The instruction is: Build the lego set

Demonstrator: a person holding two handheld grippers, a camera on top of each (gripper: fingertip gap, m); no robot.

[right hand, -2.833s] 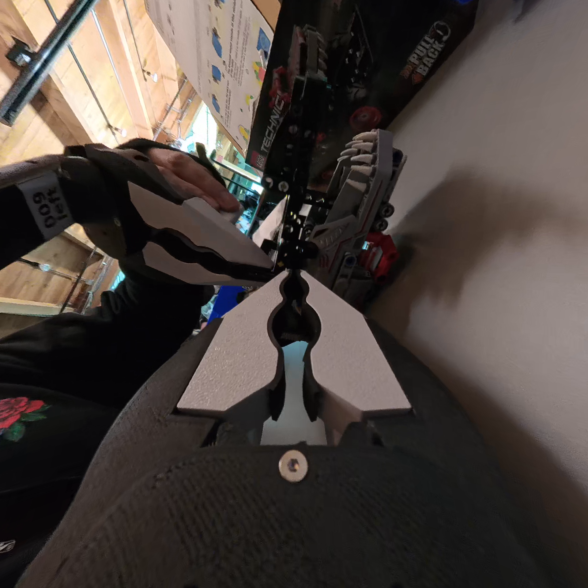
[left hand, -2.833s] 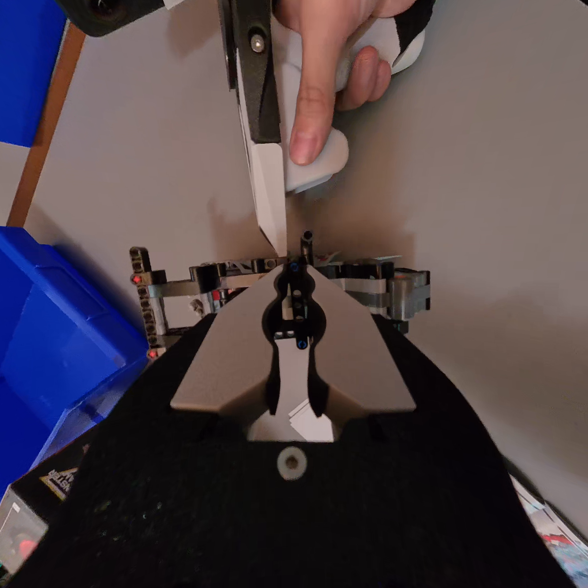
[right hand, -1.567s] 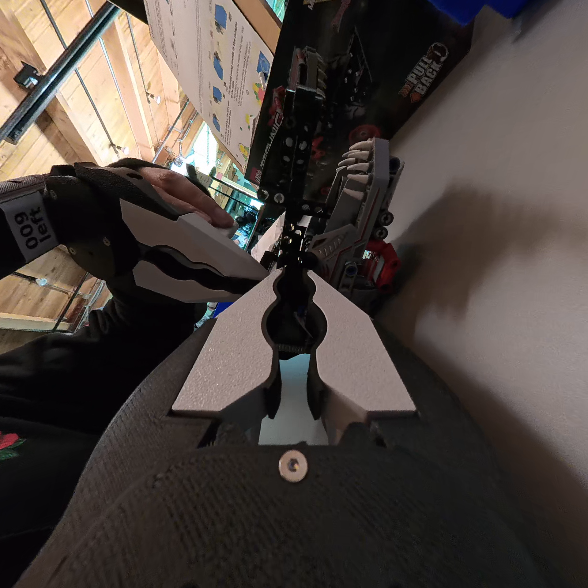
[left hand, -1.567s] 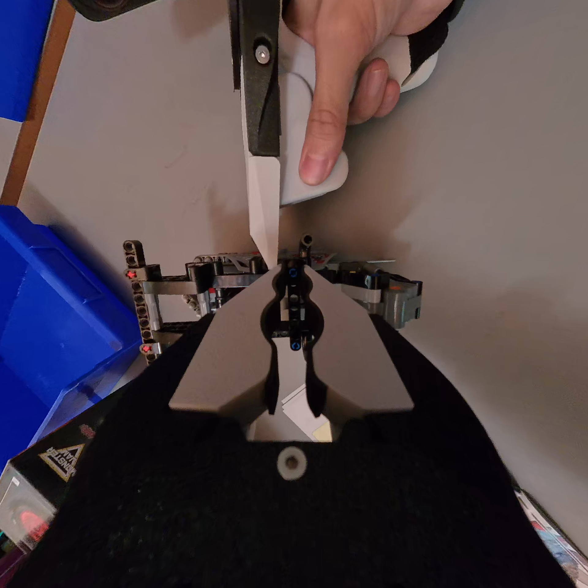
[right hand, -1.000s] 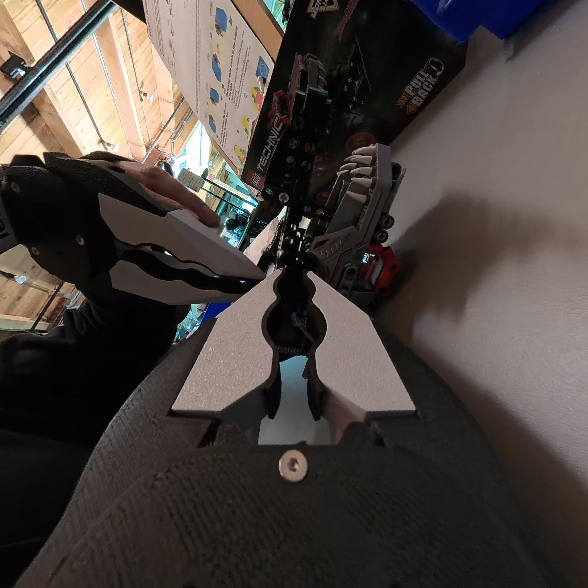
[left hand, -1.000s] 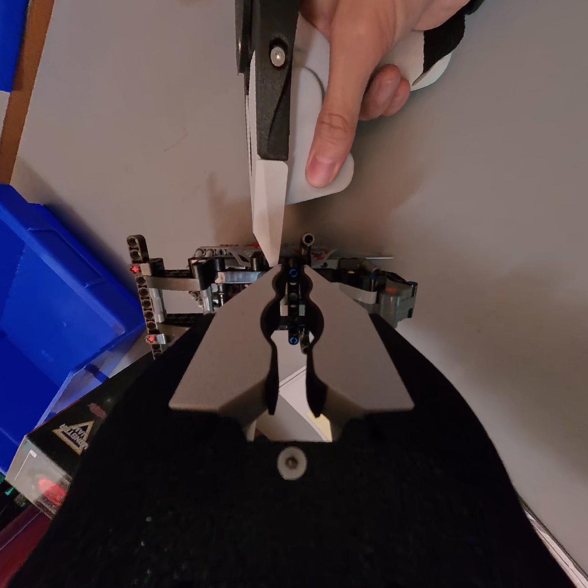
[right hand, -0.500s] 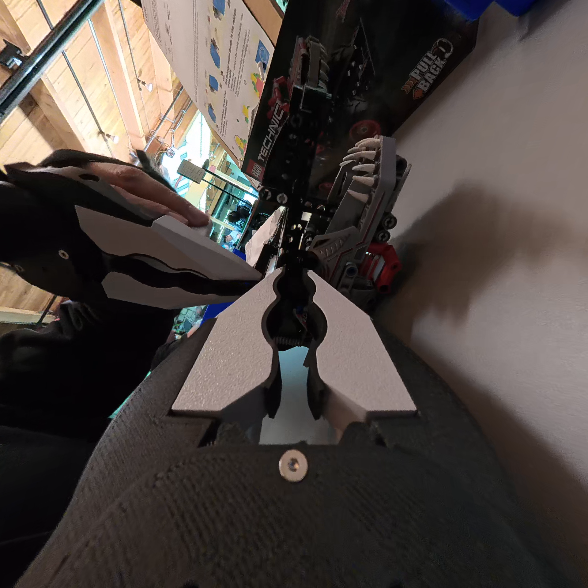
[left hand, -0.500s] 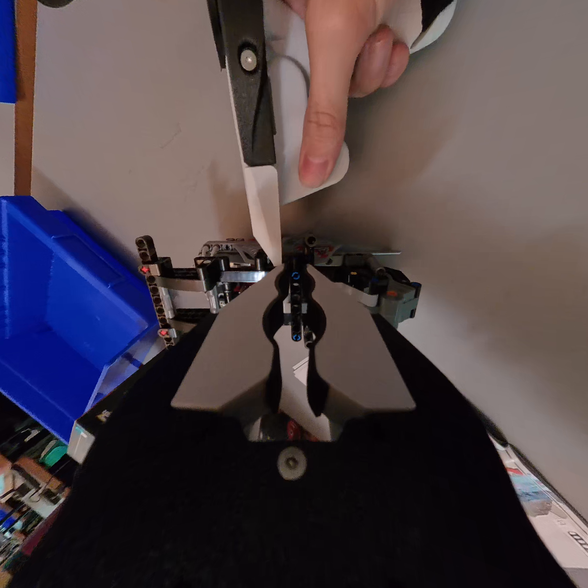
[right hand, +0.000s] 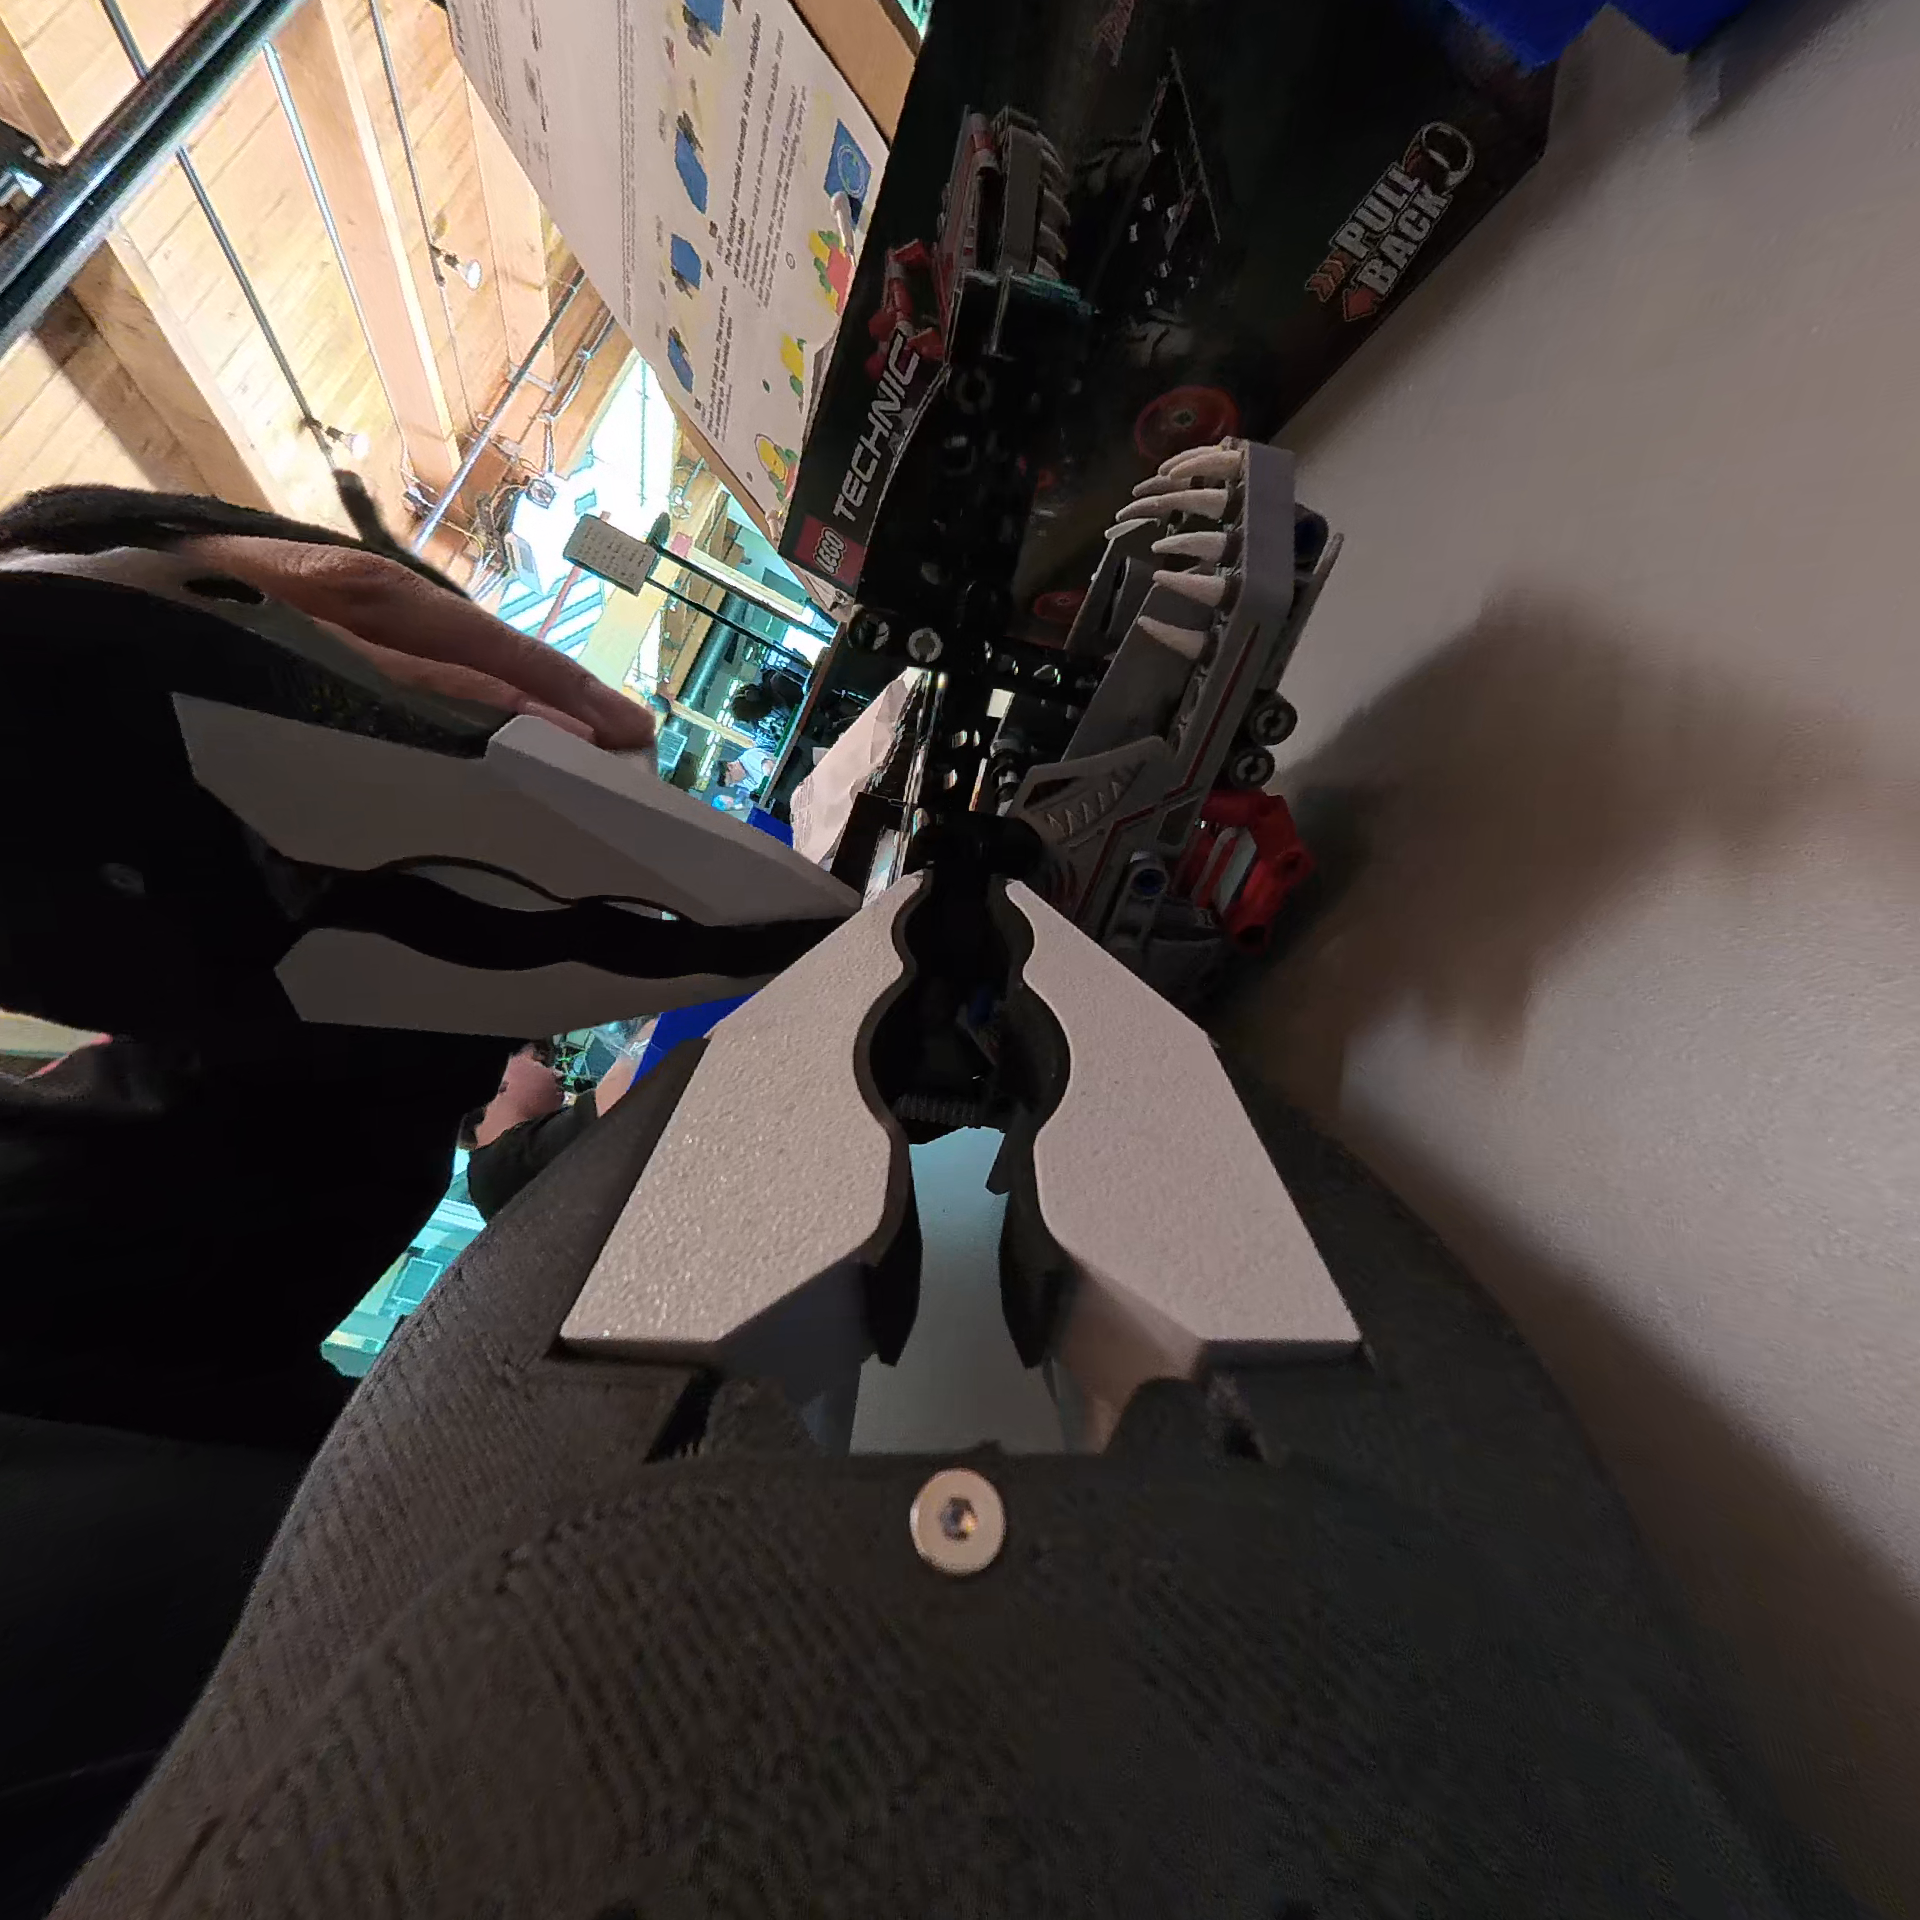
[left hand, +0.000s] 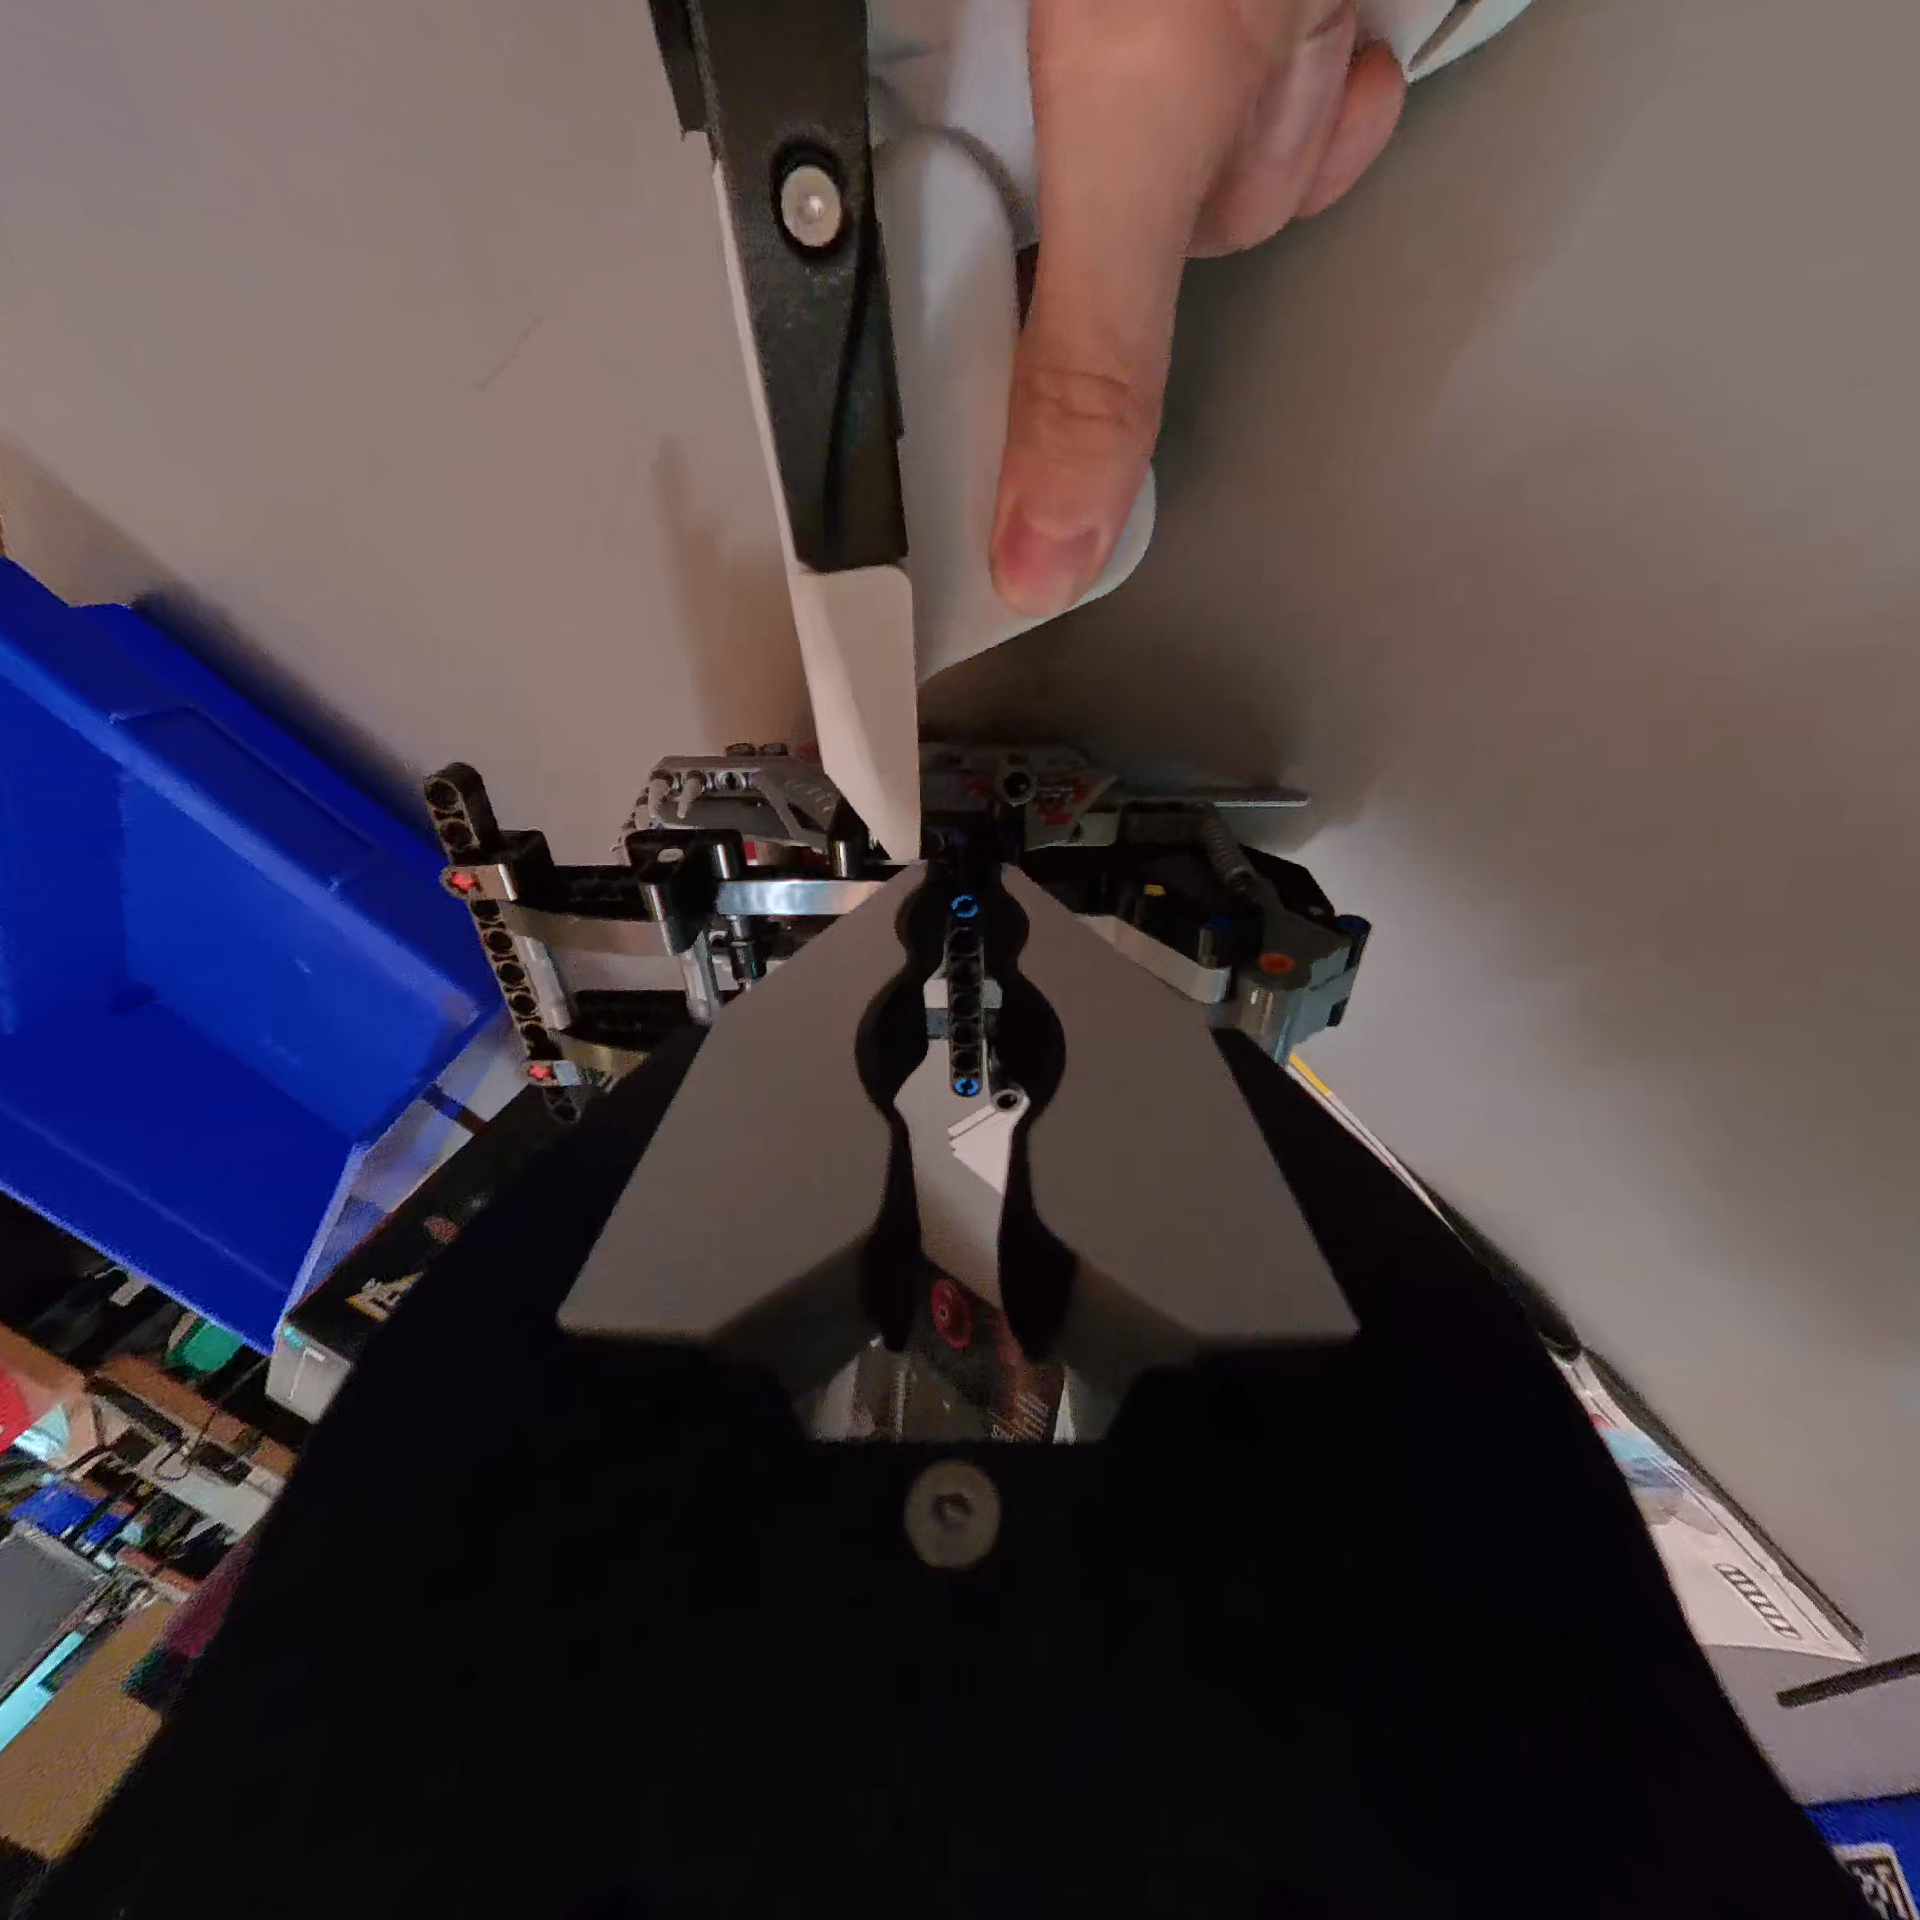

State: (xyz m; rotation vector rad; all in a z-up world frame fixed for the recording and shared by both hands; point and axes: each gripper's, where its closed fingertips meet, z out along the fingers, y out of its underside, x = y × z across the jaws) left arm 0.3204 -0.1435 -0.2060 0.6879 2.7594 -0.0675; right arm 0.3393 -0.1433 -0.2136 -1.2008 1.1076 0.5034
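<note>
Grey and black, the half-built lego model point(left hand: 935, 883) sits on the pale tabletop point(left hand: 1558, 520), and both tools are right on it! From the left wrist view, the left gripper point(left hand: 962, 883) has its jaws closed together on a thin black studded beam point(left hand: 964, 997) of the model, blue pins at each end. Coming in from the far side, the right gripper point(left hand: 883, 800) pokes its white tips against the model's top, a hand point(left hand: 1143, 260) wrapped around it. Over in the right wrist view, the right gripper point(right hand: 964, 883) is clamped on a black part of the lego model point(right hand: 1174, 727), toothed grey panel and red piece alongside. Blue bin point(left hand: 187, 935) sits by the tabletop's left edge, with the set's black box point(right hand: 1143, 260) standing behind the model.
</note>
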